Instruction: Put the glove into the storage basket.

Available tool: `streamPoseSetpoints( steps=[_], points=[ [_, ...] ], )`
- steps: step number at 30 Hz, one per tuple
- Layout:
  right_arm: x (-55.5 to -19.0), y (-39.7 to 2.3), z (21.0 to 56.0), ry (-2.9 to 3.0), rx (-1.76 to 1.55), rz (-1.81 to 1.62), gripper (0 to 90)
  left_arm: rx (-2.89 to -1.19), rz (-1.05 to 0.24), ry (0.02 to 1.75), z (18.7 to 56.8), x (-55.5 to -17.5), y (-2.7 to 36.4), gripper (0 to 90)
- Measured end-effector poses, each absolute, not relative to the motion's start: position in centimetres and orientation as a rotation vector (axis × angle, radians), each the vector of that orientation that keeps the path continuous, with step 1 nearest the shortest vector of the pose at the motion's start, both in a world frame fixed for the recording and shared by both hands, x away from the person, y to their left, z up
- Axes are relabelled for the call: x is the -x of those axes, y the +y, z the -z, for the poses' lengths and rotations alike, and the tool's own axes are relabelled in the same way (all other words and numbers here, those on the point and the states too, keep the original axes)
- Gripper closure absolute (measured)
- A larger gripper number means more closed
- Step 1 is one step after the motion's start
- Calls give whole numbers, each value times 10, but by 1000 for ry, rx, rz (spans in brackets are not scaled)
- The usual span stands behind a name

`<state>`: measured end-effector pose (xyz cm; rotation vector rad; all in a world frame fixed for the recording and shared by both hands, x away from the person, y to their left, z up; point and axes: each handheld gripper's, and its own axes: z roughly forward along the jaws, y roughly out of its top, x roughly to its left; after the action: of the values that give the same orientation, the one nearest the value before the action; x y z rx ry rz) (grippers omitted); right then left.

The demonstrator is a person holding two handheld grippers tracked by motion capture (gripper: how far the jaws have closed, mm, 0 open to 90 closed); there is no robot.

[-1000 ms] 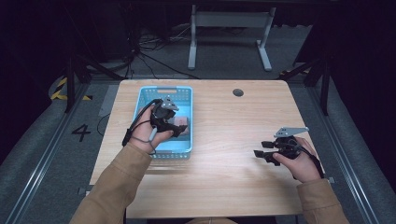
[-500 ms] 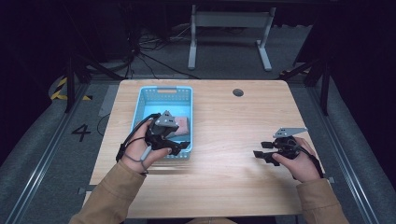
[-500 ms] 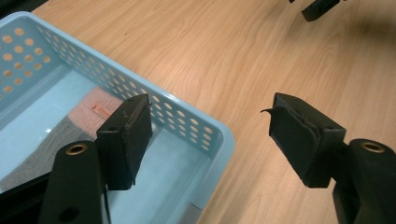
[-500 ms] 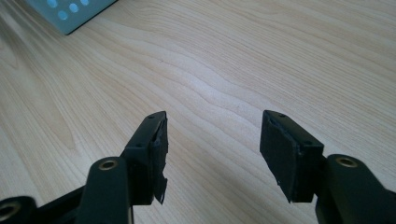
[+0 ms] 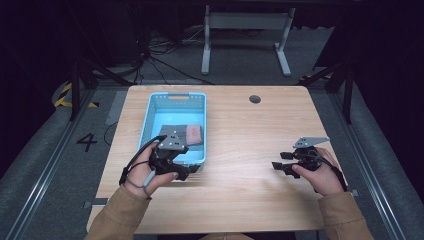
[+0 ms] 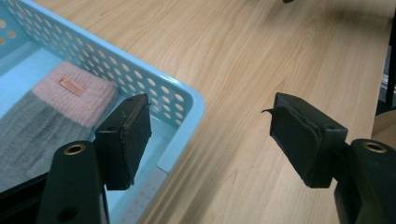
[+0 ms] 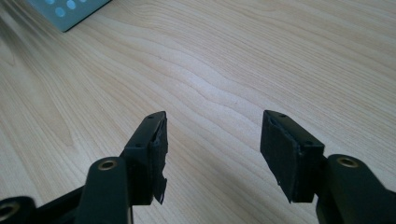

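sock (image 6: 56, 112) flat in the blue basket (image 5: 150, 120), long axis along the basket | left hand-held gripper (image 5: 186, 172) nearer, at the near right corner, jaws wide, empty | right hand-held gripper (image 5: 278, 166) well apart over the surface (image 5: 240, 130), wide, empty

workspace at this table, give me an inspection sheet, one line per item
surface: light wooden table, a dark round hole near its far edge
job's things: blue perforated basket on the left half of the table; a folded grey and pink knitted piece lies inside it
clutter: nothing seen
grippers: left gripper open, nothing between its jaws, over the basket's near corner; right gripper open, nothing between its jaws, over bare wood
cables: a black cable loops from the left gripper by the hand; more black cables on the floor beyond the table
surroundings: dark grey floor, a white metal stand behind the table, a painted number 4 at left
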<state>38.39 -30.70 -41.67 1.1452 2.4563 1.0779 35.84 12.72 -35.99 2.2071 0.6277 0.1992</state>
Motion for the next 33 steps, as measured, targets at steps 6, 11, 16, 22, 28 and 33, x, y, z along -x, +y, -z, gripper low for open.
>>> streamPoseSetpoints(
  steps=[6, 11, 16, 22, 28, 33],
  points=[
    [-384, -308, 417, 2454, -1145, -1083, 419, -2170, -241, 678, 370, -350, 139, 303],
    [-384, -309, 418, 2456, -1147, -1081, 417, -2156, -186, 660, 377, -342, 142, 301],
    [-384, -309, 419, 2459, -1146, -1085, 416, -2164, -171, 624, 384, -335, 139, 297],
    [-385, -310, 420, 2457, -1150, -1084, 416, -2178, -139, 601, 401, -330, 134, 282],
    [-386, -313, 422, 2456, -1157, -1085, 416, -2218, -113, 582, 422, -327, 132, 248],
    [-389, -314, 427, 2448, -1174, -1070, 416, -2261, -116, 604, 436, -331, 134, 226]
  ],
)
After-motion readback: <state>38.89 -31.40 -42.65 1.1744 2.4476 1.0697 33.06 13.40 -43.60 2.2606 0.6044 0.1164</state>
